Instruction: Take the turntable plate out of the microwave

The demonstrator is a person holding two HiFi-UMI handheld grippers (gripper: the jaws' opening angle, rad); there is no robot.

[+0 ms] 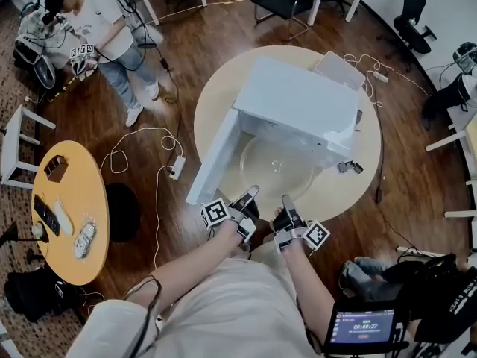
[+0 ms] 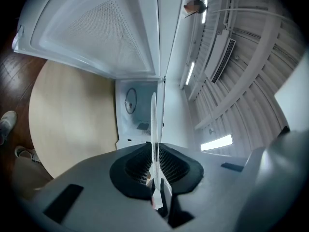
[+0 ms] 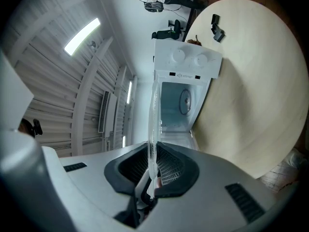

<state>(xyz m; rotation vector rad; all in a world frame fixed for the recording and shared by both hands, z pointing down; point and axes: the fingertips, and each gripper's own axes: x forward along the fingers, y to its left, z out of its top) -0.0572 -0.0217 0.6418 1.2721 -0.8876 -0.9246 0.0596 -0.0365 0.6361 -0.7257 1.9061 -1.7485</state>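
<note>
Well off to the left of the left gripper [image 1: 248,198], a small yellow side table [image 1: 71,207] stands on the wood floor. A person [image 1: 104,21] stands far ahead of it on that same side. A white power strip [image 1: 177,168] lies on the floor nearer in, to the gripper's left.

Just ahead and left of the left gripper, the microwave door [image 1: 212,159] hangs wide open. This gripper is clenched on the near rim of the turntable plate [image 1: 276,166]. In its own view the glass runs edge-on between the two dark pads, which press on it from either side.

The plate lies flat ahead of both grippers, over the round table [image 1: 350,177]. Most of it is out in front of the microwave [image 1: 298,103]. Its far rim appears to sit just inside the mouth of the cavity, though the housing covers that part.

The right gripper [image 1: 285,201] sits just beside the left one and is likewise clamped on the plate's near rim, with the glass pinched between its pads. Ahead and to its right, a small black object [image 1: 349,167] rests on the table beside the microwave.
</note>
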